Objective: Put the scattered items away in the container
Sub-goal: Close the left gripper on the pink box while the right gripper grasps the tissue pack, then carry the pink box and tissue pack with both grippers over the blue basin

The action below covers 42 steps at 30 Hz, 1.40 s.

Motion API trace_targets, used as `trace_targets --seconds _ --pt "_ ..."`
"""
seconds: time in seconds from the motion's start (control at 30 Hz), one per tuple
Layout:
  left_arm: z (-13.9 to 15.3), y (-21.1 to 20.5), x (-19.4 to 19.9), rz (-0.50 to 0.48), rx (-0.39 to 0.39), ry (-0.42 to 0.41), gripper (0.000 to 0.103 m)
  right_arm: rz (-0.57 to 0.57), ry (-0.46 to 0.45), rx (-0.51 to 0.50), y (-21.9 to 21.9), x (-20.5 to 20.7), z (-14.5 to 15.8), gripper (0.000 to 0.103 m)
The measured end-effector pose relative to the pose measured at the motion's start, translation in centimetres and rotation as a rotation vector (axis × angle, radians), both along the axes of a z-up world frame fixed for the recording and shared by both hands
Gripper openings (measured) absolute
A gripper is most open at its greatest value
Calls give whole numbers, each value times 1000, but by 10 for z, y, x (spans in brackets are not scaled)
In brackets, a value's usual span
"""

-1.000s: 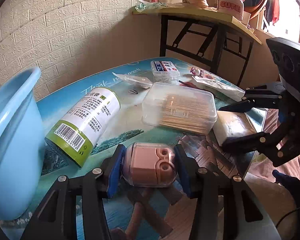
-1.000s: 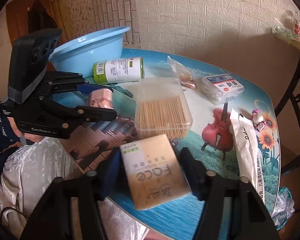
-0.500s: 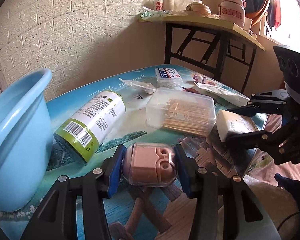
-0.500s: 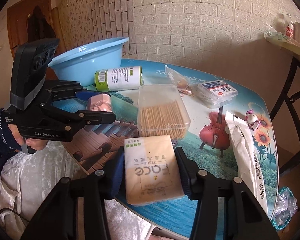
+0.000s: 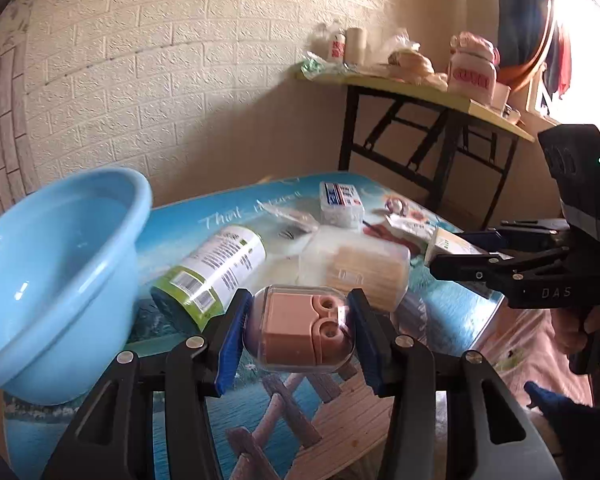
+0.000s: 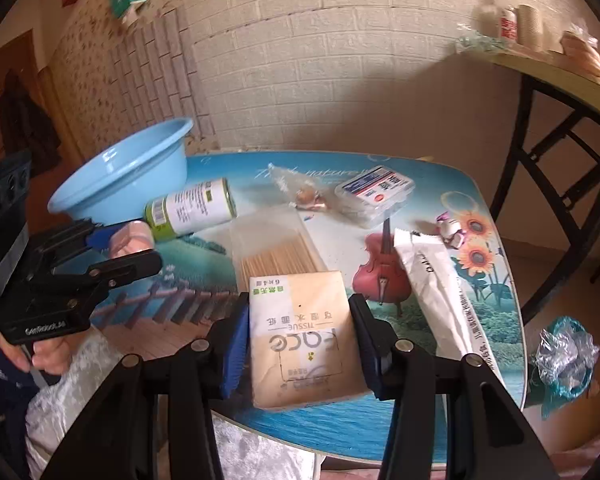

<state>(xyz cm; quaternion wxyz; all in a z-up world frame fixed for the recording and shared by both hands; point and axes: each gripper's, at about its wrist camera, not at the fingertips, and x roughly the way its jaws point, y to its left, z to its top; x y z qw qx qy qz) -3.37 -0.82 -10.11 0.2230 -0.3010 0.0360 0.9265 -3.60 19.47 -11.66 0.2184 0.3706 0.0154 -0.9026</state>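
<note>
Both grippers lifted since earlier. Left gripper (image 5: 298,330) fingers clamp pink capsule case (image 5: 300,328) beside blue basin (image 5: 56,264). Right gripper (image 6: 300,344) fingers grip tissue pack (image 6: 304,336) above the bench (image 6: 496,280).

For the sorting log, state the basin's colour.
The basin is light blue, clearest in the left wrist view.

The tissue pack (image 6: 304,336) reads "Face" and "TISSUE", upside down from here, with Chinese characters too small to make out. The left gripper (image 6: 136,248) carries "GenRobot.AI" on its body. The tabletop (image 6: 340,172) shows "Think nature" in white script. The can (image 6: 192,208) bears a barcode; its fine print is unreadable.
</note>
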Motion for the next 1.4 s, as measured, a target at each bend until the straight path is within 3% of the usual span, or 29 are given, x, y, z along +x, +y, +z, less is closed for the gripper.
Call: trace_targets --seconds 0.2,0.6,1.0,1.4 --pt "31 -1 16 103 -5 71 47 -114 42 -25 -4 10 35 49" --pt "102 -29 35 245 12 147 47 -134 98 -42 -42 22 95 49" --pt "138 -98 30 429 40 61 47 -108 106 -74 -75 14 150 49" --pt "152 -123 24 479 7 47 47 -99 77 -71 -91 3 158 49"
